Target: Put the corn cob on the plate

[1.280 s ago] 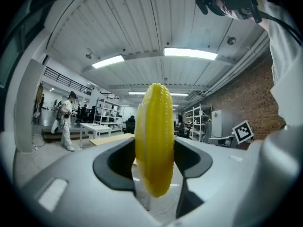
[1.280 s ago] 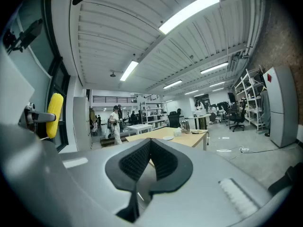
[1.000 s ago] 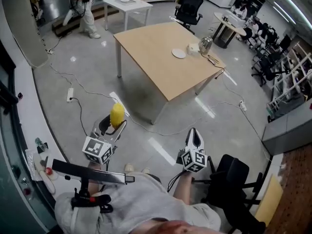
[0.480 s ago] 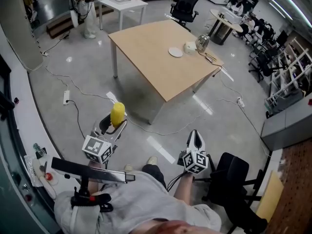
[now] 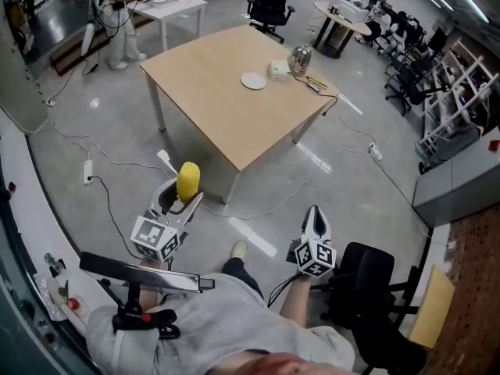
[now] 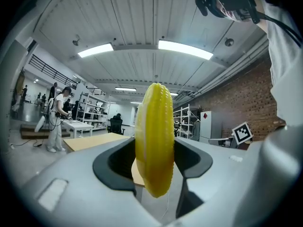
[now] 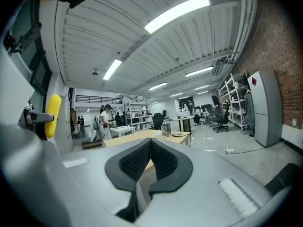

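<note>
A yellow corn cob [image 5: 187, 181] stands upright between the jaws of my left gripper [image 5: 182, 194], which is shut on it. In the left gripper view the corn cob [image 6: 154, 145] fills the middle of the picture. My right gripper [image 5: 314, 219] is shut with nothing in it, held over the floor; in its own view the dark pads [image 7: 163, 161] meet. A small white plate [image 5: 253, 80] lies on the wooden table [image 5: 219, 92] well ahead of both grippers. Seen from the right gripper, the corn cob [image 7: 52, 115] shows at the far left.
Beside the plate stand a pale box [image 5: 280, 70] and a metal kettle [image 5: 301, 57]. Cables [image 5: 117, 162] trail over the grey floor. A black chair [image 5: 367, 280] is at my right. A person [image 5: 113, 10] stands by a white table [image 5: 168, 5] far off.
The view has swung and moved forward: the wooden table with the plate now lies nearer and more to the left. Both grippers keep their places in the picture, the corn cob still held.
</note>
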The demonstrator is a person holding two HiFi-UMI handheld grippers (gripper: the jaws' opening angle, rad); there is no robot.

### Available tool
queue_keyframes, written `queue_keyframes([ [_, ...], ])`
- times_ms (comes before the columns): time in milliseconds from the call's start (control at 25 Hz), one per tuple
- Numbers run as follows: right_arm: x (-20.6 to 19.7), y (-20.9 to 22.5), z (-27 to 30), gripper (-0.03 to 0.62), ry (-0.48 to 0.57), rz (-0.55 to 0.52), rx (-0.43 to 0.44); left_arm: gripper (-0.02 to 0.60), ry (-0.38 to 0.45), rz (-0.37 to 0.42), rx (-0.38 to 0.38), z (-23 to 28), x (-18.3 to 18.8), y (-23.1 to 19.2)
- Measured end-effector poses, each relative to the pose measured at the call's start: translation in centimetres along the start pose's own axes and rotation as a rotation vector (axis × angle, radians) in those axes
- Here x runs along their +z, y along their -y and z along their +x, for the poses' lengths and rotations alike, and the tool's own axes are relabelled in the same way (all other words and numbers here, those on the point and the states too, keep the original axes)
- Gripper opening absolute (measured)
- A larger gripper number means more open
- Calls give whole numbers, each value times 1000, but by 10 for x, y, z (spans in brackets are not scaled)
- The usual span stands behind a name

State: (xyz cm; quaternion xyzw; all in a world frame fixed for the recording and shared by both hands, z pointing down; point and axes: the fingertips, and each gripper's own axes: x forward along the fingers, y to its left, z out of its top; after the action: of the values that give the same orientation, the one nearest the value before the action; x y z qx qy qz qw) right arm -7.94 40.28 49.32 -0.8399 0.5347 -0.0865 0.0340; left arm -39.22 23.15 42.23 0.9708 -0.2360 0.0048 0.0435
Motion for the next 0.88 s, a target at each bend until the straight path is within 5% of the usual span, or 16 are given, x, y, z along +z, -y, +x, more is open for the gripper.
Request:
queue_keyframes([
  [560, 23, 129, 104, 6, -12, 20, -3, 262, -11, -6, -22, 187, -1, 37],
  [880, 32, 157, 145, 6, -19, 22, 26, 262, -20, -3, -19, 236, 3, 45],
])
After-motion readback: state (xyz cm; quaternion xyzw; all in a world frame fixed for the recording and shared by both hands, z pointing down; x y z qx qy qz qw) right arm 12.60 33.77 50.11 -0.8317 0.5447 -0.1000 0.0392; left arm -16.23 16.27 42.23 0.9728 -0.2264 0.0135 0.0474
